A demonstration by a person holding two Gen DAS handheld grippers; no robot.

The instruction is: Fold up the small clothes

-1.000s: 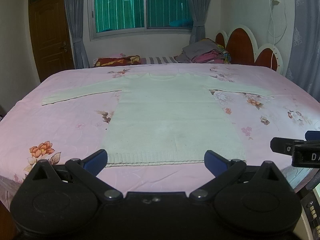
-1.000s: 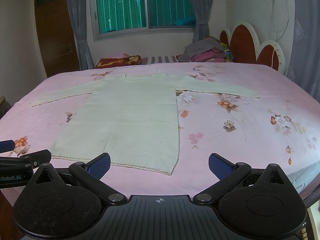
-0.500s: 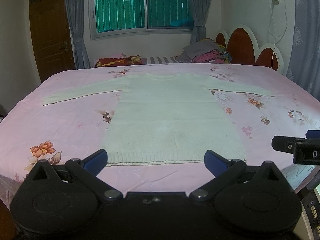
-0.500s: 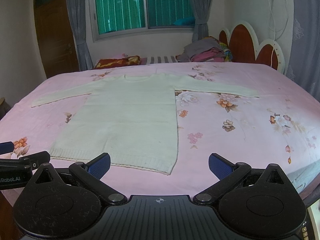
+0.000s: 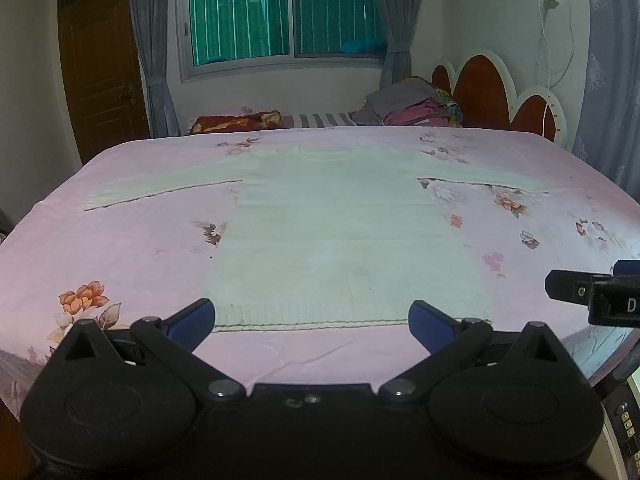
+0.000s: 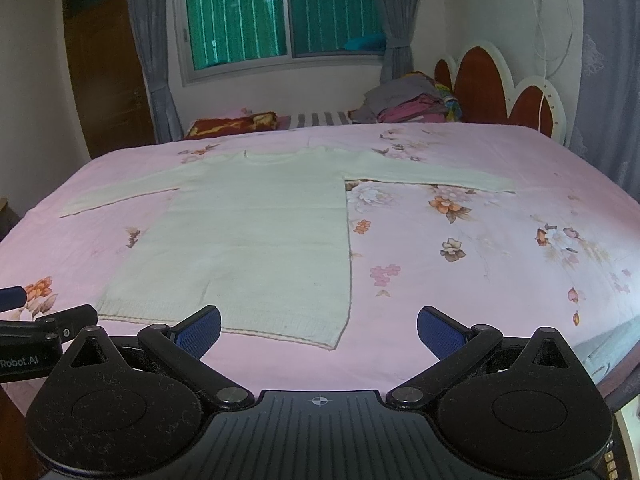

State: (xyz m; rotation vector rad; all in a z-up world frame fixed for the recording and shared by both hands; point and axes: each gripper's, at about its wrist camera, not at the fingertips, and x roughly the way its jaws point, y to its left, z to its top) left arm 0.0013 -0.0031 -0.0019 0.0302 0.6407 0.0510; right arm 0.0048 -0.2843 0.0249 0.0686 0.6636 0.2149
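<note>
Left gripper first: through its own camera I see both blue pads spread wide with nothing between them, hovering at the near edge of the bed. Straight ahead of it the pale sweater lies flat on the pink floral sheet, hem nearest me, neckline farthest, both sleeves stretched out to the sides. Off to its right, the tip of my other tool pokes into view, cut off by the frame. Switching to the right gripper, its jaws are just as wide apart and hold nothing; from here the sweater sits ahead and to the left, its near right hem corner just beyond the left pad, while bare sheet lies straight ahead. I judge folding has not begun: no crease, no sleeve turned in, so every fold is left. A heap of clothes sits far ahead by the headboard; I cannot tell whether those are folded. The bed's near edge is hidden under both tool bodies.
</note>
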